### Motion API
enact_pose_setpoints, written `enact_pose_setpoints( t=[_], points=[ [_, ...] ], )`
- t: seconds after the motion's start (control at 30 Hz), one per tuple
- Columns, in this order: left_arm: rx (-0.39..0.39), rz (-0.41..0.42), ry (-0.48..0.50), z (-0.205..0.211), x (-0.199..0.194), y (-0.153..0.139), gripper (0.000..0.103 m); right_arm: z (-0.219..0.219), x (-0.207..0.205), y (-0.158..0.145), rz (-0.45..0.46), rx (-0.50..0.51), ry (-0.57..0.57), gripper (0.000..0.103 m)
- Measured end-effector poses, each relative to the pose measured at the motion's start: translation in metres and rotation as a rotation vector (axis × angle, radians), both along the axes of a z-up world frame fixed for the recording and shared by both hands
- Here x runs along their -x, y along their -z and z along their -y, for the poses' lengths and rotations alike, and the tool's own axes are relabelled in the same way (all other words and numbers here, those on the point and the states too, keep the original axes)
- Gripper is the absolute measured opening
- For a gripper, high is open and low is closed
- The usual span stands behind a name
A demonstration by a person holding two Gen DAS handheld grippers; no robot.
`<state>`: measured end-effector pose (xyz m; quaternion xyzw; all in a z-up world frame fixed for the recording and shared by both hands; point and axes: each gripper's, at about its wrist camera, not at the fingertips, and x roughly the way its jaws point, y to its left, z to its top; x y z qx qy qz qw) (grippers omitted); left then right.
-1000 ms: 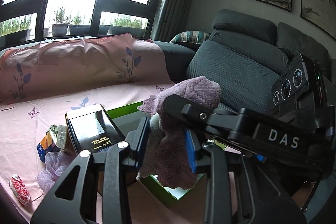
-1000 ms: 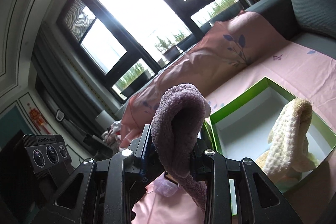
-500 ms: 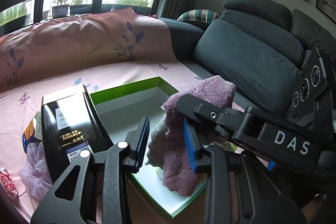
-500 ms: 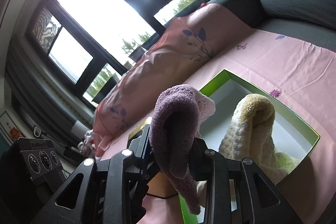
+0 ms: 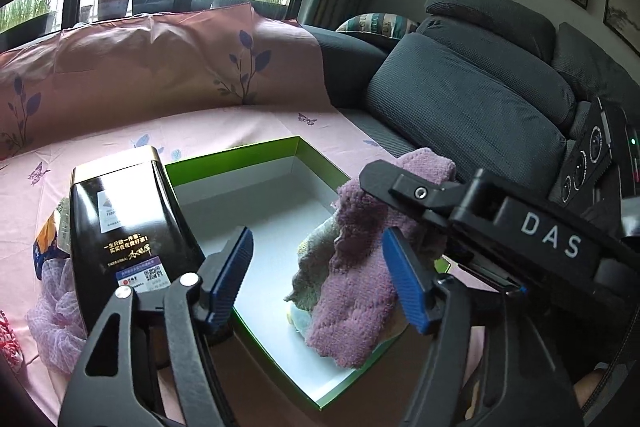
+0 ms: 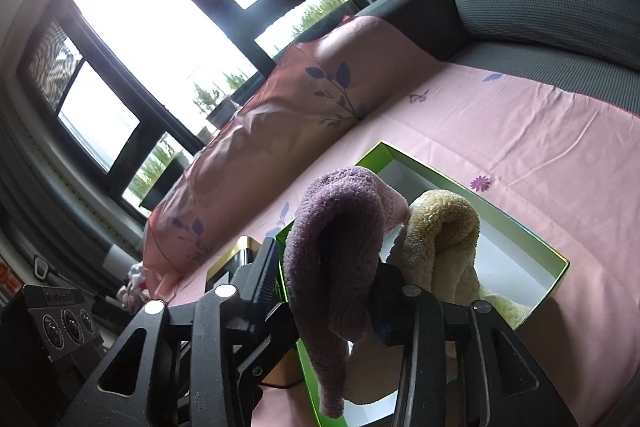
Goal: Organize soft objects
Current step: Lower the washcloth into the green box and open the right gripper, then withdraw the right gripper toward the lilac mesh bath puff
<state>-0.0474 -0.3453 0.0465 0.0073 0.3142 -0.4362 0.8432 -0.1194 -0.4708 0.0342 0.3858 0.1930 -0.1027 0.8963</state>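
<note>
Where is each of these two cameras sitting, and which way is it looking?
Left wrist: sits on the left gripper, looking down along its open blue pads into the green box; the right gripper crosses its view.
Right wrist: sits on the right gripper, looking toward the window; its black fingers flank the purple towel.
Shared: the purple towel, green box, pink sheet.
</note>
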Motion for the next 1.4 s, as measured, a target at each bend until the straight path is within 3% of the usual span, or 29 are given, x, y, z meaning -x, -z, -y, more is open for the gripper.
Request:
enact_pose_setpoints(
  t=[0.1,0.2,0.37,0.5,0.6,0.9,1.2,1.4],
  points=[
    [0.008,0.033,-0.033,-0.007,0.003,-0.007,0.08,-0.002,0.006,-0.006,0.049,0.014,-0.009,0.076],
    [0.013,0.05,-0.049,-0.015,0.006,-0.013,0.081,-0.009,0.008,-0.015,0.08,0.042,-0.035,0.085],
    [0.009,0.073,-0.054,-0.032,0.012,-0.022,0.082,-0.021,0.009,-0.026,0.056,0.09,-0.028,0.087],
    [0.003,0.095,-0.09,-0.05,0.015,-0.028,0.082,-0.023,0.008,-0.024,-0.031,0.033,-0.021,0.088],
    [0.017,0.09,-0.119,-0.071,0.016,-0.032,0.082,-0.028,0.014,-0.028,-0.071,0.064,0.029,0.088],
    [0.005,0.065,-0.311,-0.164,0.009,-0.034,0.082,-0.061,0.018,-0.049,-0.01,0.13,-0.063,0.088],
    [0.001,-0.067,-0.554,-0.269,-0.021,0.01,0.082,-0.139,-0.014,-0.065,0.033,0.228,-0.299,0.088],
    [-0.125,-0.216,-0.694,-0.31,-0.044,0.065,0.081,-0.203,-0.057,-0.044,-0.085,0.296,-0.428,0.088]
  ],
)
